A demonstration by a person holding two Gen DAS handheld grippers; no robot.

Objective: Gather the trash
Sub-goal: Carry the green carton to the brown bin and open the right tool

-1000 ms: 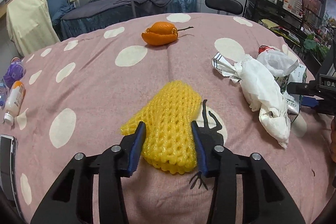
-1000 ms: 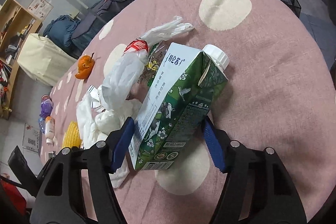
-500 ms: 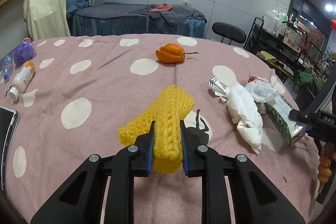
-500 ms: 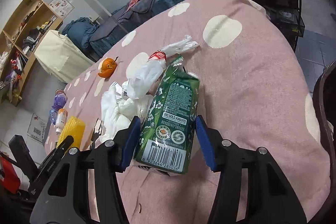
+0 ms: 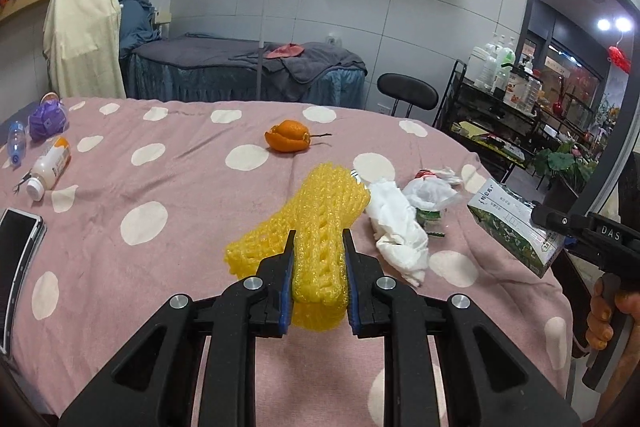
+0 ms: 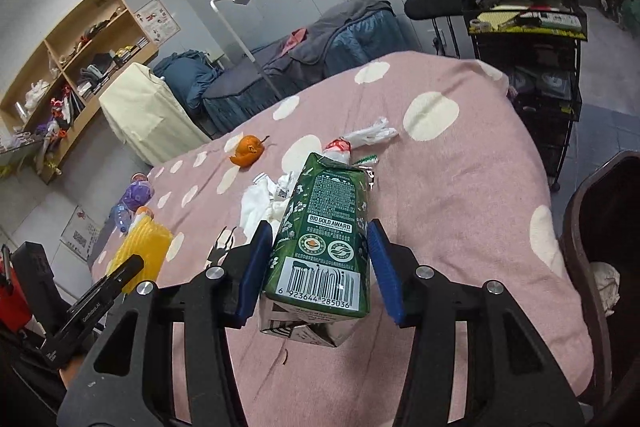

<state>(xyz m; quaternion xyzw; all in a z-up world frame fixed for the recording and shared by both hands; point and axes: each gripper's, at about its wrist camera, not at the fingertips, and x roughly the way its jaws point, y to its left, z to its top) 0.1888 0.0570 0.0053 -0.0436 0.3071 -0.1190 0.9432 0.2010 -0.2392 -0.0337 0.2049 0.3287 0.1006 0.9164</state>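
The left gripper (image 5: 318, 259) is clamped on the yellow foam net (image 5: 320, 227), lifted above the table (image 5: 160, 195), while the right gripper (image 6: 318, 261) squeezes the green carton (image 6: 324, 239) between its pads.

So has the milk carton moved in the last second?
Yes. The milk carton has been lifted off the pink spotted cloth in the right tool, away from the white tissue it lay against.

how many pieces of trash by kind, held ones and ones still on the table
yellow foam net, in left gripper: 1
green carton, in right gripper: 1
orange peel: 1
white tissue wad: 1
plastic bag: 1
total: 5
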